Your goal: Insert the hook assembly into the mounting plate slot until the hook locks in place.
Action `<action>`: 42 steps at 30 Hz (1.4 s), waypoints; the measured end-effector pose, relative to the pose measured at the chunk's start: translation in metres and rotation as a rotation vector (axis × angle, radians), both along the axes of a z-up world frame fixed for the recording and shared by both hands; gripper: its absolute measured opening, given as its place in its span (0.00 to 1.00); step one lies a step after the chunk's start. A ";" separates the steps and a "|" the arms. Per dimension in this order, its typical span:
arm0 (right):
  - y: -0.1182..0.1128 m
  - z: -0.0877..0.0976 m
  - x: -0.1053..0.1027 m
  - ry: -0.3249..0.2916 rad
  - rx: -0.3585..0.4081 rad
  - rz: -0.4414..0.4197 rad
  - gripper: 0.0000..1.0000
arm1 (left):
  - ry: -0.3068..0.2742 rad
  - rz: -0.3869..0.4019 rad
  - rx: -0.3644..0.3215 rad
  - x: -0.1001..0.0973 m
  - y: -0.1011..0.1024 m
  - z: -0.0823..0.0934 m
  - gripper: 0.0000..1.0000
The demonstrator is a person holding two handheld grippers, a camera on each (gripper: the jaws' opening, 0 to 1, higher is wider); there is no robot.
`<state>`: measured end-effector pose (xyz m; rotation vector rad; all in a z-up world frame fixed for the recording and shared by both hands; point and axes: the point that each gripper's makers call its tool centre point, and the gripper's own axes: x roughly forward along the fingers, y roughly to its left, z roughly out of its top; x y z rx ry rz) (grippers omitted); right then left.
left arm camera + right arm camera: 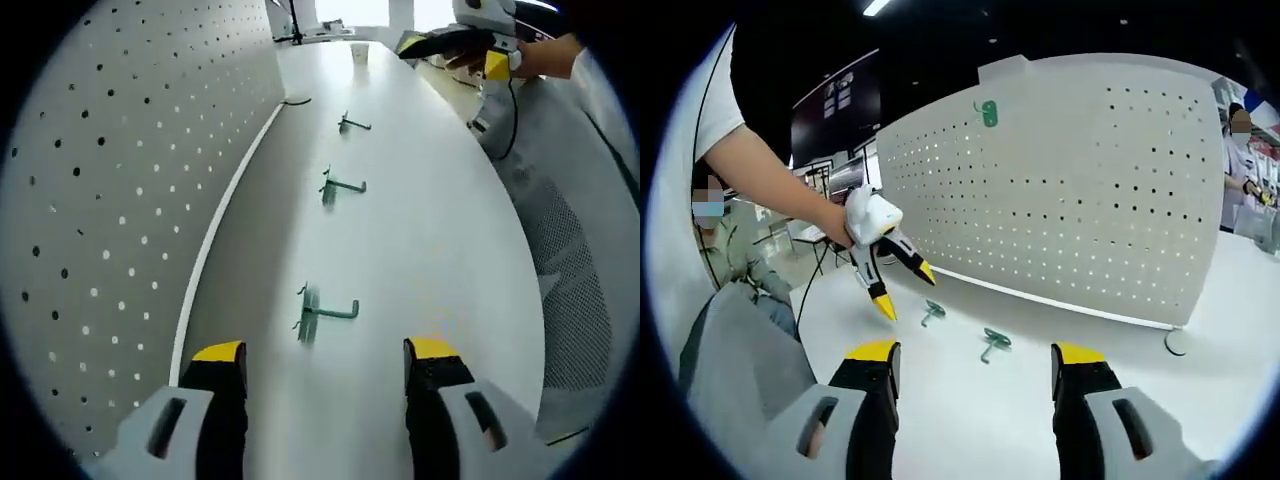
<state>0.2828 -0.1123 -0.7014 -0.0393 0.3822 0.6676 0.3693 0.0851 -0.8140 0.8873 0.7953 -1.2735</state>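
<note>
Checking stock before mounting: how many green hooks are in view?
4: three lie in a row on the table, nearest, middle, farthest; one already hangs on the pegboard. Others may be hidden.

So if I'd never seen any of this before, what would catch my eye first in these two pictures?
Probably the big white pegboard standing upright on the white table, dotted with holes and with one green hook already hanging near its top. Next, three loose green hooks lie in a row on the table beside the board, the nearest just ahead of the open left gripper. The yellow-tipped jaws of the right gripper also stand open.
</note>
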 end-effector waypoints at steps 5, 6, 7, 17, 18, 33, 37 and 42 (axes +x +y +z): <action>0.000 -0.001 0.000 0.000 -0.008 0.004 0.59 | 0.006 -0.043 0.036 0.004 -0.003 -0.007 0.66; 0.000 -0.001 0.000 0.000 -0.007 0.004 0.59 | 0.008 -0.048 0.040 0.004 -0.004 -0.008 0.67; 0.000 -0.001 0.000 0.001 -0.006 0.003 0.59 | 0.017 -0.060 0.051 0.003 -0.005 -0.010 0.67; -0.003 0.001 0.000 0.000 -0.001 -0.013 0.59 | 0.057 -0.097 0.079 0.007 -0.009 -0.016 0.66; -0.004 0.000 0.001 0.002 -0.001 -0.013 0.58 | 0.077 -0.110 0.080 0.004 -0.009 -0.017 0.63; -0.001 -0.002 0.001 0.009 -0.001 -0.007 0.57 | 0.092 -0.099 0.059 0.007 -0.014 -0.016 0.31; -0.002 -0.001 0.001 0.005 -0.002 -0.006 0.56 | 0.083 -0.086 0.058 0.010 -0.016 -0.016 0.23; 0.000 -0.001 0.001 0.004 -0.004 -0.002 0.55 | 0.055 -0.061 0.064 0.015 -0.017 -0.016 0.12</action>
